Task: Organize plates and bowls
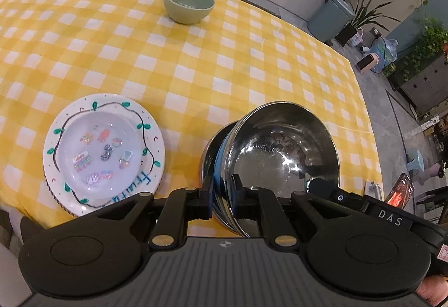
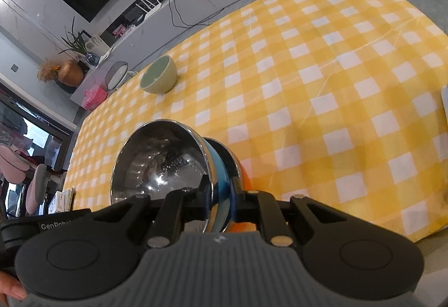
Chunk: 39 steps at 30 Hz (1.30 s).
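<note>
Both tools [image 1: 223, 195] [image 2: 219, 199] pinch steel bowl [image 1: 282, 150] rims; plate [image 1: 103, 150], green bowl [image 1: 189, 3] nearby.

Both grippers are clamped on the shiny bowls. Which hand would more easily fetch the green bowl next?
Probably the left: from the left gripper the green bowl lies almost straight ahead, while from the right gripper it sits off to the left.

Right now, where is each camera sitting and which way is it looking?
Left wrist: on the left gripper, looking down across the table; its jaws clamp the steel bowls' rim; plate to the left; a finger shows bottom right.
Right wrist: on the right gripper, looking down across the table; its jaws clamp the opposite rim; a fingertip shows bottom left.
Both see the steel bowls and the green bowl.
</note>
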Tool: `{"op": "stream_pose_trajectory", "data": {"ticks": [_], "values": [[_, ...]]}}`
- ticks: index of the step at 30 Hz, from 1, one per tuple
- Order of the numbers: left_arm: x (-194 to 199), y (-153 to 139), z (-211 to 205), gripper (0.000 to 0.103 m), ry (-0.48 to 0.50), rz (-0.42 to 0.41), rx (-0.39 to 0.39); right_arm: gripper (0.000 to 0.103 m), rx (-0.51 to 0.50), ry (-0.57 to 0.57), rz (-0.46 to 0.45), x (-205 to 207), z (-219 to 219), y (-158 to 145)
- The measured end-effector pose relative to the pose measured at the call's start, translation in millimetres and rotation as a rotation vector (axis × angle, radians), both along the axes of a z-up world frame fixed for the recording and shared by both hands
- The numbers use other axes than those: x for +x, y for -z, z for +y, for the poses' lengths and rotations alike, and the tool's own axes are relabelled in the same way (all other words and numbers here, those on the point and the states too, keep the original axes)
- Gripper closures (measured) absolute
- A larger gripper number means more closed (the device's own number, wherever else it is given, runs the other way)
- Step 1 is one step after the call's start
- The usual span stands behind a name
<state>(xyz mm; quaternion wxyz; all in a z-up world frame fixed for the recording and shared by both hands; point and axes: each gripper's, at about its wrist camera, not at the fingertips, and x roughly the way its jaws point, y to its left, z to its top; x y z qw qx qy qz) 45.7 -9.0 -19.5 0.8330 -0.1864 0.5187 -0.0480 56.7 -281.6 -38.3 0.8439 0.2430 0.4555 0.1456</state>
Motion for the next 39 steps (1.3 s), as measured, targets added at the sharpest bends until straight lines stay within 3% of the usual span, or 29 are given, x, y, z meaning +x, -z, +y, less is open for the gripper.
{"op": "stream_pose_trajectory", "data": {"ticks": [7,16,19,23,25,30,34,39], "values": [[2.3,6.7,2.3,0.091,0.004,0.001,0.004,0.088,-0.049,0.0,0.012,2.3,4.8,4.1],[0.6,0.4,9.2,0.091,-0.006,-0.046,-0.019,0.082,-0.037,0.001,0.008,3.3,3.5,4.0],[1.8,-0.4,11.4,0.084,-0.014,-0.057,-0.031,0.079,-0.038,0.012,-0.034,2.1,3.8,0.0],[2.9,-5.4,12.4,0.083,-0.022,-0.08,-0.019,0.079,-0.114,0.026,-0.134,9.3,16.9,-6.9],[2.0,-9.4,14.2,0.081,-0.022,-0.098,-0.014,0.087,-0.169,0.027,-0.164,14.6,25.6,-7.9],[2.5,-11.2,21.1,0.08,-0.026,-0.106,-0.01,0.092,-0.201,0.018,-0.151,23.5,33.1,-0.4],[4.3,-13.3,24.5,0.079,-0.013,-0.119,-0.011,0.087,-0.174,0.026,-0.155,22.2,29.1,-0.2],[7.4,-27.4,31.2,0.061,0.029,-0.189,0.022,0.078,-0.131,0.039,-0.223,18.0,26.3,-9.0]]}}
